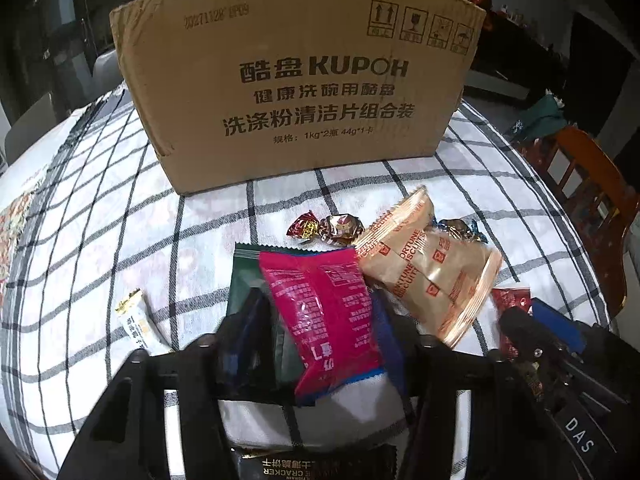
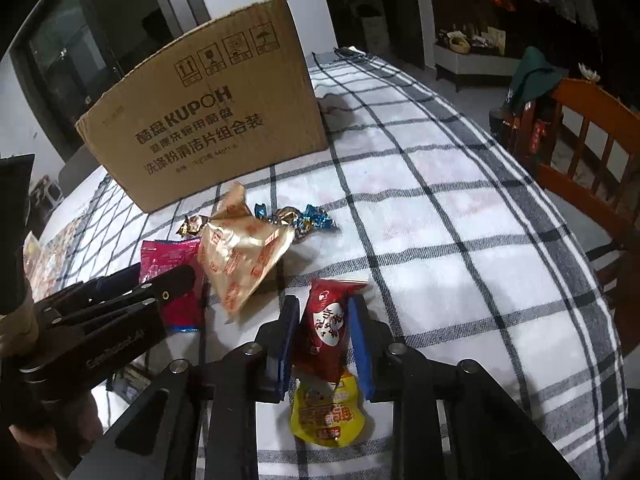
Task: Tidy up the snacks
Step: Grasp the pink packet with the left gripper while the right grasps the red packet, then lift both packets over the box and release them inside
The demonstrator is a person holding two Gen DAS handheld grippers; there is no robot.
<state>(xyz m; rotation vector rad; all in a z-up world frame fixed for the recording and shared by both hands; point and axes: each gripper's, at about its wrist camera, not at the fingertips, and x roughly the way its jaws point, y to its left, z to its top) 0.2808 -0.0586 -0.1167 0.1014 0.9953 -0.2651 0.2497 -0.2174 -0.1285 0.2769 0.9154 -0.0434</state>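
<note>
— What did the left gripper have?
— Its fingers were clamped on a pink packet over a green one.
— And the right gripper?
— Pinching a red packet above a yellow pouch. Open checked cloth lay rightward; the cardboard box stood behind the beige biscuit bag.

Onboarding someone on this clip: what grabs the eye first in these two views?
The big brown KUPOH cardboard box standing at the back of the checked tablecloth. In front of it lies a loose heap of snacks; the left gripper straddles the pink packet, beside the gold biscuit bag. The right gripper brackets a red packet, a yellow packet below.
</note>
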